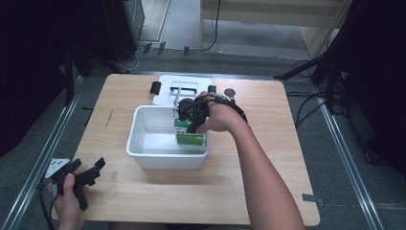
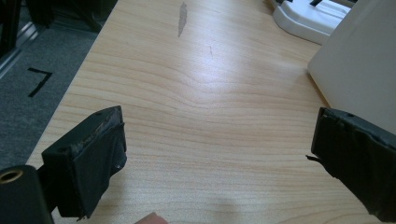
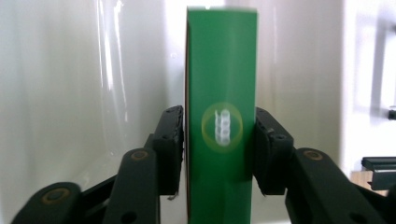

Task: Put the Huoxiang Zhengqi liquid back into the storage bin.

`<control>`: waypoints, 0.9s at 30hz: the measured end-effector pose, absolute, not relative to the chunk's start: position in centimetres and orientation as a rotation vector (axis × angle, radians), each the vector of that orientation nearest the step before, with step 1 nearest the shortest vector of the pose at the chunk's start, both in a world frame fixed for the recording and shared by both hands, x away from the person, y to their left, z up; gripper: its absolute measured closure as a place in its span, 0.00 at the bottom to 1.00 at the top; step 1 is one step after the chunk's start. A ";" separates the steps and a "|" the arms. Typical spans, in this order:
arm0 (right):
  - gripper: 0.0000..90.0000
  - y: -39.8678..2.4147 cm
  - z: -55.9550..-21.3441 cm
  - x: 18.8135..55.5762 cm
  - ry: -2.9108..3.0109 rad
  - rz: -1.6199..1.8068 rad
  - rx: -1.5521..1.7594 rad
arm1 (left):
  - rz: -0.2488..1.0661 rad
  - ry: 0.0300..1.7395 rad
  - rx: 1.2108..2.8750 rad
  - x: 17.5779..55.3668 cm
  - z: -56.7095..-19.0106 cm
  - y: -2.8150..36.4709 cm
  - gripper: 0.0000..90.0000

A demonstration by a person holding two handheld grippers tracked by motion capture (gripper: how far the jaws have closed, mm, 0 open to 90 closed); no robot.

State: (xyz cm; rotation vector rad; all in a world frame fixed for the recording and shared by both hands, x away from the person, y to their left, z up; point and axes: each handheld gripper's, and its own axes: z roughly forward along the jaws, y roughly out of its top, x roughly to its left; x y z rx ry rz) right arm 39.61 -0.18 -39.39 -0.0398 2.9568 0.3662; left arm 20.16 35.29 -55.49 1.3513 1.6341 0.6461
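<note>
High view shows the right tool inside the white bin on the tabletop, the green box upright against the bin's right wall, its long axis vertical. Right gripper view shows the jaws flanking the glossy green box with a pale round emblem, pads touching its narrow sides. Over at the near-left corner, well apart, the left tool rests wide open and empty.

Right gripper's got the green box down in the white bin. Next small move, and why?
Probably open the right gripper a little further and lift clear. The green box sits between its pads, low inside the white bin. The left gripper is open over the bare table, so nothing else is in play.
</note>
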 end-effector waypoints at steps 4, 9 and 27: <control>0.55 -0.5 -38.8 39.6 2.958 0.431 0.039 | 0.646 1.636 1.352 20.2 -55.5 35.3 0.04; 0.43 -1.0 -37.4 39.4 2.942 0.509 0.161 | 0.644 1.637 1.352 20.2 -55.5 35.3 0.04; 0.18 -3.7 -33.8 37.9 2.729 0.654 0.655 | 0.640 1.638 1.354 20.2 -55.5 35.3 0.04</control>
